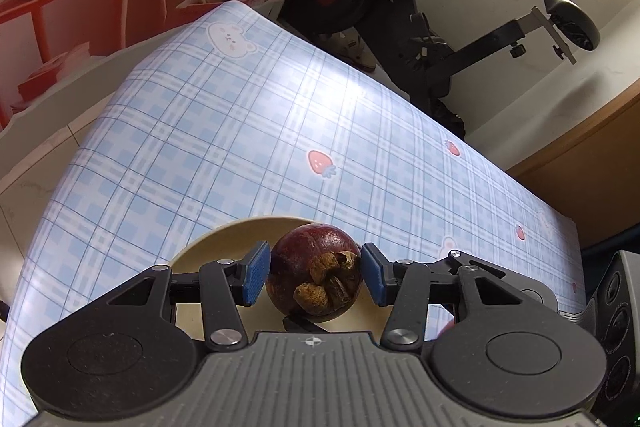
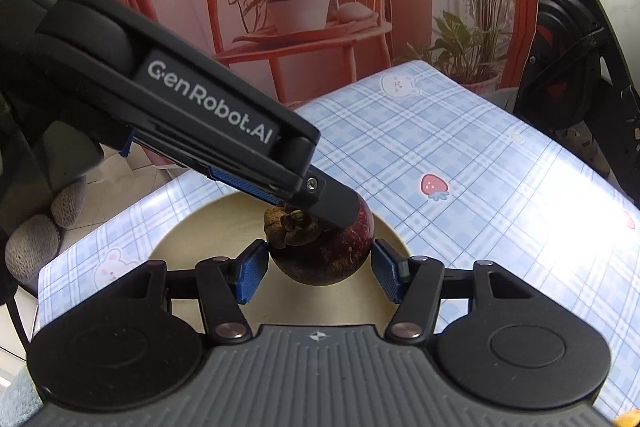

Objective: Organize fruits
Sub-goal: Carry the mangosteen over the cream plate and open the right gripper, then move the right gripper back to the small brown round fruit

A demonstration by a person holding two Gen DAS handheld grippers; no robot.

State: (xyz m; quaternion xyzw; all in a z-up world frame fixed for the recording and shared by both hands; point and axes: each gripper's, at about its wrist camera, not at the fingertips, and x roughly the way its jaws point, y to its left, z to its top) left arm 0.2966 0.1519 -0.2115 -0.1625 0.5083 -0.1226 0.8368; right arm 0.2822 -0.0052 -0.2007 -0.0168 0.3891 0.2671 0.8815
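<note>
Pinching mangosteen [image 1: 316, 267] over plate [image 1: 224, 239], left fingers [image 1: 256, 273] and right fingers [image 2: 252, 267] both, dried calyx facing left camera.

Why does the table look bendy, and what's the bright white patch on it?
Left wrist view: the fisheye lens bows the checked tablecloth, and window glare whitens its far side. Right wrist view: glare washes out the cloth's right part; the mangosteen stays sharp.

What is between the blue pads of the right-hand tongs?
A dark purple mangosteen, with the beige plate beneath it; the right wrist view shows it.
</note>
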